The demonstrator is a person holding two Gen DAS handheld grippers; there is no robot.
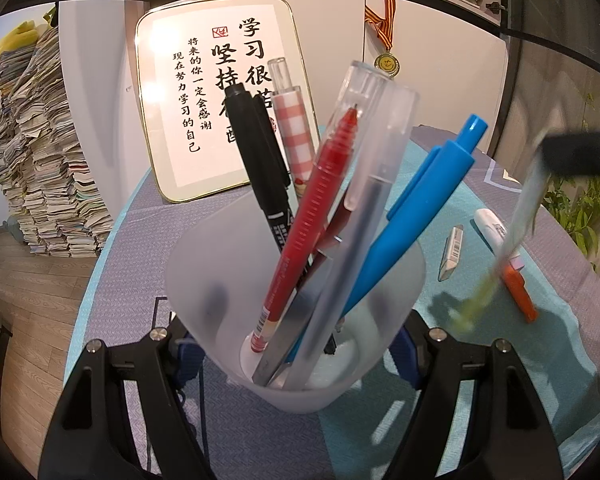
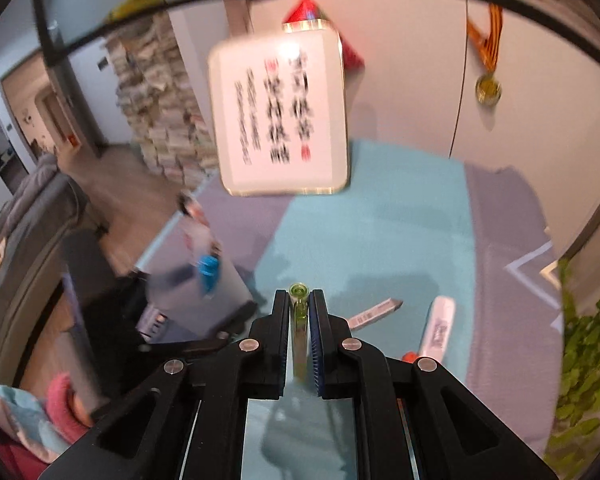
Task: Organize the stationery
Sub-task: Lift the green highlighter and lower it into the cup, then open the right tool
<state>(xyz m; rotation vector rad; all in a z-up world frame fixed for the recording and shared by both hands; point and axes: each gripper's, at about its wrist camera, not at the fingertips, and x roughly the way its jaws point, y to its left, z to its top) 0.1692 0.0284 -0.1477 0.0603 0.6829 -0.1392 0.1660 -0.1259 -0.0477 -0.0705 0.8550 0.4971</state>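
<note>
Clamped on a green-tipped clear pen, the right gripper carries it above the teal-and-grey tablecloth, the pen's long axis running straight out between the closed fingers. From the left wrist view the same pen hangs blurred and steeply tilted, its green end low, to the right of the frosted pen cup. The left gripper stands astride that cup, its fingers at either wall near the base; whether they press the plastic cannot be told.

Inside the cup lean a black marker, a red gel pen, a frosted pen, a blue click pen and a pink checked pen. On the cloth to the right lie an eraser, a white correction pen and an orange highlighter.

The cup sits left of the carried pen, so the coming move likely means swinging left and bringing the pen upright over the crowded mouth. A framed calligraphy board stands at the far side.
</note>
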